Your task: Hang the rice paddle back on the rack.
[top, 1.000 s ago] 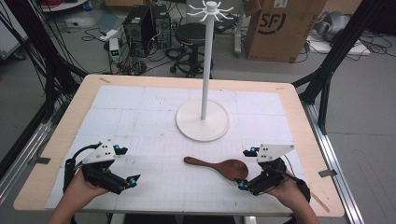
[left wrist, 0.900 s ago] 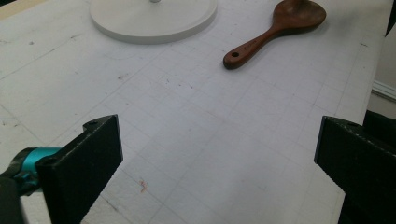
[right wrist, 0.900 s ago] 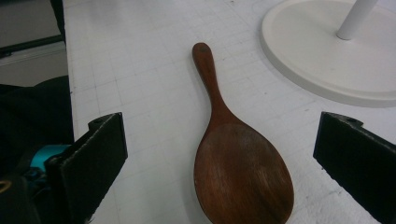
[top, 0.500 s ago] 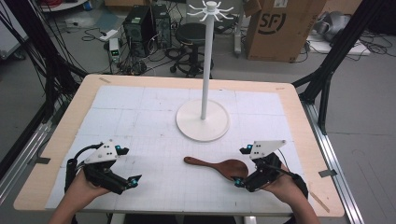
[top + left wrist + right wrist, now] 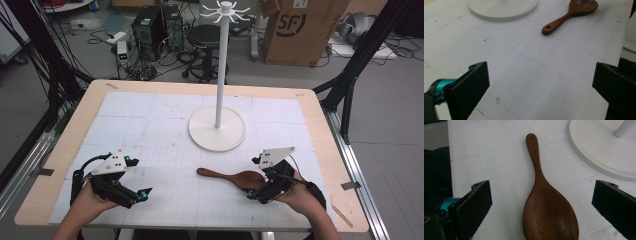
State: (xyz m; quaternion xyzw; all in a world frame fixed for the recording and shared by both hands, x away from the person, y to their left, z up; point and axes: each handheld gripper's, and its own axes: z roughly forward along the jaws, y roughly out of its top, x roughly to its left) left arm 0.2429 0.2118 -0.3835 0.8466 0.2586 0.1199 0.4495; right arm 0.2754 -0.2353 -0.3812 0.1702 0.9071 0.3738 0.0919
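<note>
Since the earlier frames, the right gripper [image 5: 254, 192] had shifted slightly toward the left, closing in on the bowl end of the wooden spoon [image 5: 235, 177]; the left gripper [image 5: 134, 192] and the spoon itself had kept their positions.

The spoon lay flat on the white gridded mat [image 5: 165, 130], near the front edge of the table [image 5: 90, 102], with its handle pointing to the person's left and its bowl at the right. The white stand base [image 5: 216, 129] stood just beyond it, apart from it.

In the right gripper view, the jaws were spread wide, with the spoon bowl [image 5: 550, 216] between them and neither jaw touching it. In the left gripper view, the jaws were likewise spread wide and held nothing; the spoon [image 5: 569, 15] lay well apart from them.
</note>
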